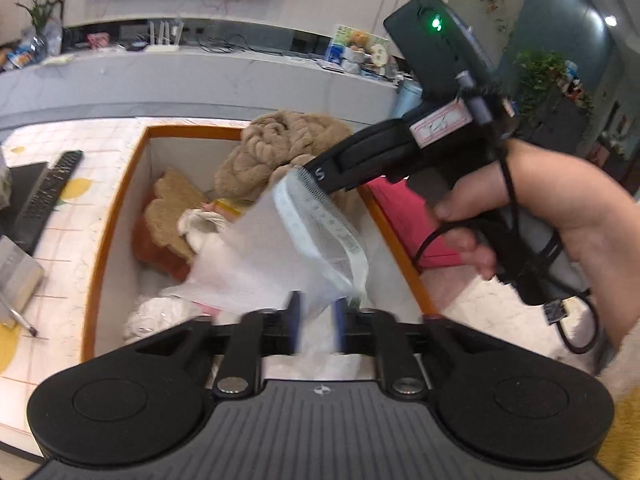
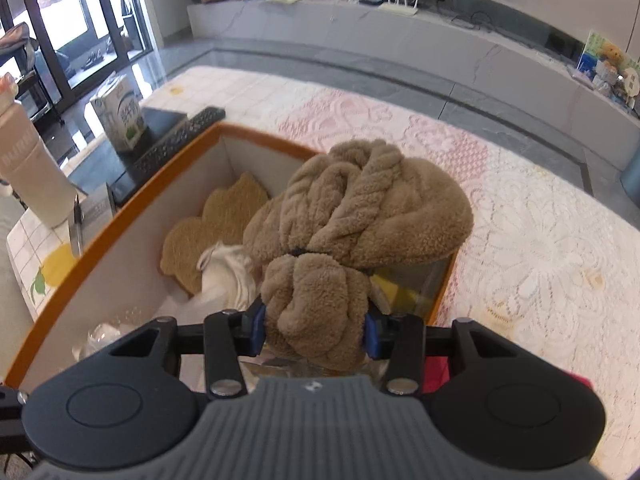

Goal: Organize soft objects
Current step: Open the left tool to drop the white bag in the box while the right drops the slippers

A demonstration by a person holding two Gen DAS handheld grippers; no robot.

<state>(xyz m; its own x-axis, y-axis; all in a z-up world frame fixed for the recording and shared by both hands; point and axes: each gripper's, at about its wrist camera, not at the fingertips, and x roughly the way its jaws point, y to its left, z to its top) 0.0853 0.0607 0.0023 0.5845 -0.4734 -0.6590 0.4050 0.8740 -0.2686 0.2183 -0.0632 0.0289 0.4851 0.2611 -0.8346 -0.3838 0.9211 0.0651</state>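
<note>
An orange-rimmed box (image 1: 116, 208) (image 2: 120, 224) holds a tan biscuit-shaped cushion (image 1: 172, 216) (image 2: 224, 216), a white cloth (image 1: 202, 224) (image 2: 228, 272) and other soft items. My right gripper (image 2: 315, 332) is shut on a brown fluffy plush (image 2: 360, 216) that hangs over the box's far right part. In the left wrist view the right gripper (image 1: 320, 176) comes in from the upper right, its tips at the plush (image 1: 272, 148). A translucent white bag (image 1: 272, 256) stands between the blurred pads of my left gripper (image 1: 317, 314), over the box's near end. The jaws are apart.
A black remote (image 1: 48, 188) (image 2: 180, 140) lies left of the box, with a milk carton (image 2: 120, 116) and a white bottle (image 2: 32, 168) beyond. A red item (image 1: 404, 220) lies right of the box. A person's hand (image 1: 560, 208) holds the right gripper.
</note>
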